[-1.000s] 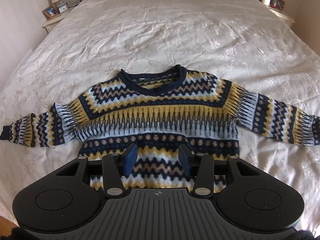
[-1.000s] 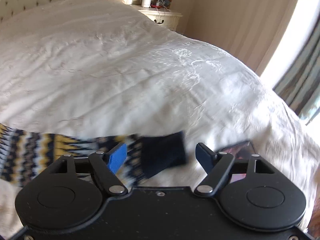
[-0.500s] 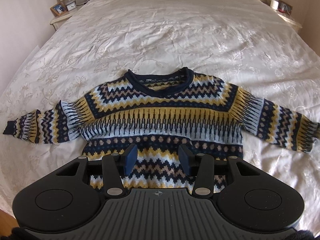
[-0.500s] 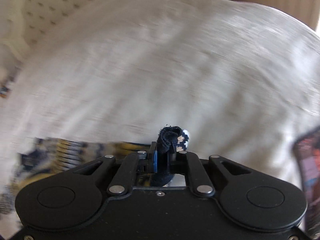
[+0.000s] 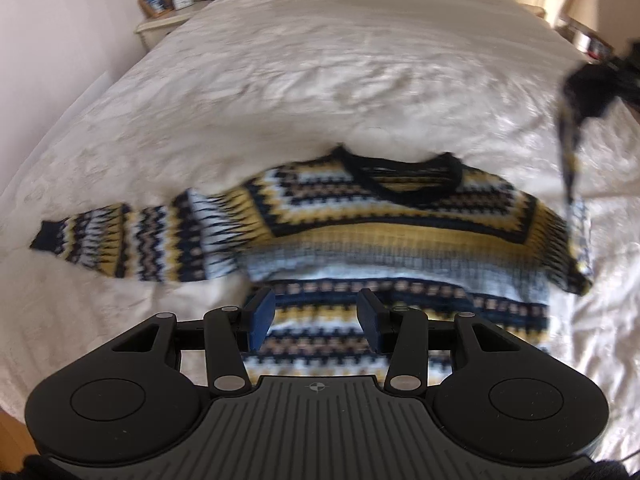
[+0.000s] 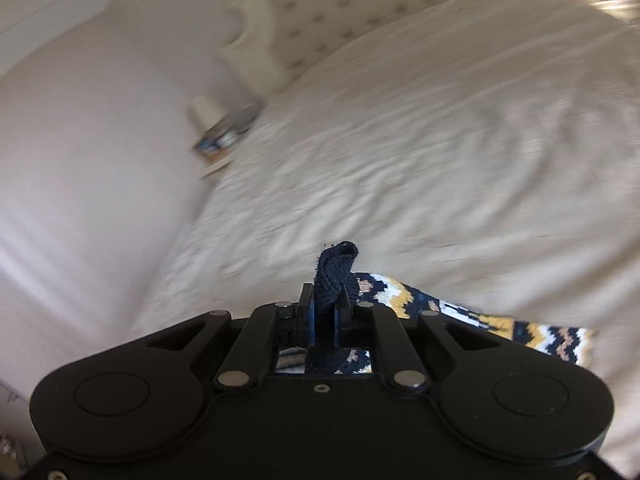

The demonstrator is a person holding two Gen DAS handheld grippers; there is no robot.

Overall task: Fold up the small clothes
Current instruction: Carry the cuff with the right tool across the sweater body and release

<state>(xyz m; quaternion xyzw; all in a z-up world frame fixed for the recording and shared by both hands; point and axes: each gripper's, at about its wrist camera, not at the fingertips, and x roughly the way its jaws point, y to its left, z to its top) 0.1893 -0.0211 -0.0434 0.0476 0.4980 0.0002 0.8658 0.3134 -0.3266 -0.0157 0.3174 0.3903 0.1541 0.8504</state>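
A small patterned sweater [image 5: 384,232] in navy, yellow and white lies front up on the white bed [image 5: 320,80]. Its left sleeve [image 5: 120,240] is spread flat. Its right sleeve [image 5: 568,152] is lifted off the bed, held up by its navy cuff [image 6: 334,272] in my right gripper [image 6: 324,316], whose jaws are shut on it. The right gripper [image 5: 592,84] shows as a dark blur at the upper right of the left wrist view. My left gripper [image 5: 316,320] hovers over the sweater's hem with its blue pads [image 5: 262,316] apart and nothing between them.
A nightstand [image 5: 168,20] with a lamp and picture frames stands at the bed's far left, another [image 5: 588,36] at the far right. A tufted headboard [image 6: 360,12] and pale wall [image 6: 80,120] are behind. White bedspread lies all around the sweater.
My right gripper closed on the right sleeve's cuff, lifted it and swung it up and inward. The left gripper shifted sideways over the hem, still open.
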